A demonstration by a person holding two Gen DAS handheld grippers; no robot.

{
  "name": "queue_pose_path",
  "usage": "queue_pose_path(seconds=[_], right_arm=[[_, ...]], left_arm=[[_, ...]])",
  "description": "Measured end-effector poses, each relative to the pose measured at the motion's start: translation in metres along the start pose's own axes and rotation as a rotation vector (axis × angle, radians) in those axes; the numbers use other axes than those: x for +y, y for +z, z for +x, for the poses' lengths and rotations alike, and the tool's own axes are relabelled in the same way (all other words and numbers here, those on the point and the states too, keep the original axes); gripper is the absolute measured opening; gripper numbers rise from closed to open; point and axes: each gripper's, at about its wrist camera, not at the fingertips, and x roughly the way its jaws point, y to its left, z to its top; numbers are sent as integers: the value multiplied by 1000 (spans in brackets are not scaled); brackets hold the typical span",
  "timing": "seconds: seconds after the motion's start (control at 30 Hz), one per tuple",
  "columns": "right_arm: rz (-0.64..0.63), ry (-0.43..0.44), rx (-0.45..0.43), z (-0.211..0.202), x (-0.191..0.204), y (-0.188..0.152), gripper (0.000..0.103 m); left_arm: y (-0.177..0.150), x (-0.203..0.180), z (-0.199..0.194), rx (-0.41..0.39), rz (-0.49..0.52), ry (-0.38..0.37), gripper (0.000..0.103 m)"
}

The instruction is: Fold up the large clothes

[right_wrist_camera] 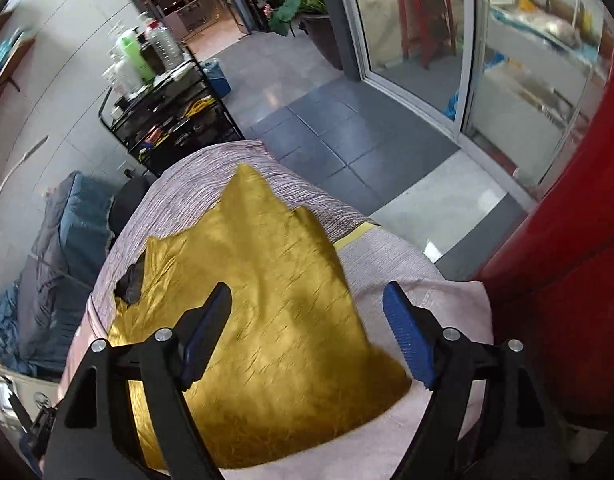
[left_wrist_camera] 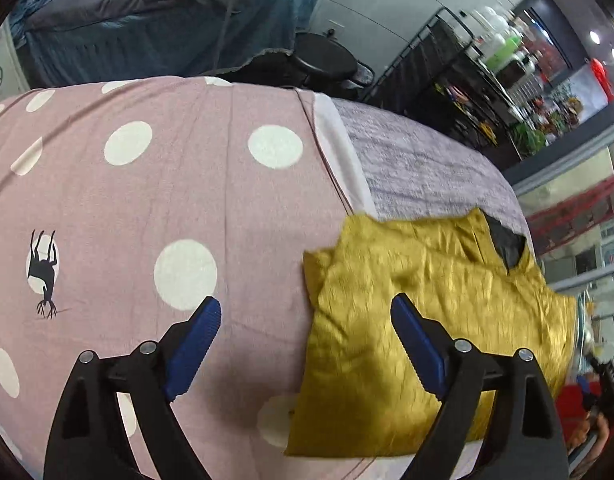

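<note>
A shiny mustard-yellow garment (left_wrist_camera: 435, 320) with a dark inner lining at its neck lies folded on the bed. It also shows in the right wrist view (right_wrist_camera: 267, 304). My left gripper (left_wrist_camera: 307, 312) is open and empty, held above the garment's left edge and the pink dotted sheet (left_wrist_camera: 147, 200). My right gripper (right_wrist_camera: 307, 300) is open and empty, held above the garment's middle and right side. Neither gripper touches the cloth.
A grey knit blanket (left_wrist_camera: 419, 164) covers the far end of the bed. A black shelf cart (right_wrist_camera: 167, 112) with bottles stands past it. A dark blue covered bed (left_wrist_camera: 159, 20) is behind. A red surface (right_wrist_camera: 567, 280) rises at right, near glass doors (right_wrist_camera: 427, 40).
</note>
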Motion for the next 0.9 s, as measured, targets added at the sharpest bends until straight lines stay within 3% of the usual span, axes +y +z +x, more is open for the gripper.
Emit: queue_pose_path(seconds=[0.17,0.27,0.37,0.5,0.63,0.77,0.9], right_arm=[[-188,-30,34,-13,60,-35,78],[-302,-47,97,-13,96,-64,78],[-418,-53,165,-11,132,-95,78],[-564,-92,217,-11,163,-131,79],[-603,-134,262,-14,174,-152,87],[-608,-162,273,-22,173,-163,88],[-609,-199,281,-27,168,-169,88]], left_arm=[[-34,-28,-5,35,144,39,87],[-49,-59,-15,7,274,100,94],[-59,-84,-26,-10,390,104,97],[-74,-112,-29,50,517,141,97],[-91,-128,-33,88,594,131,97],[-102,-133,-30,121,633,155,97],[-112,-139,-29,158,667,127,97]])
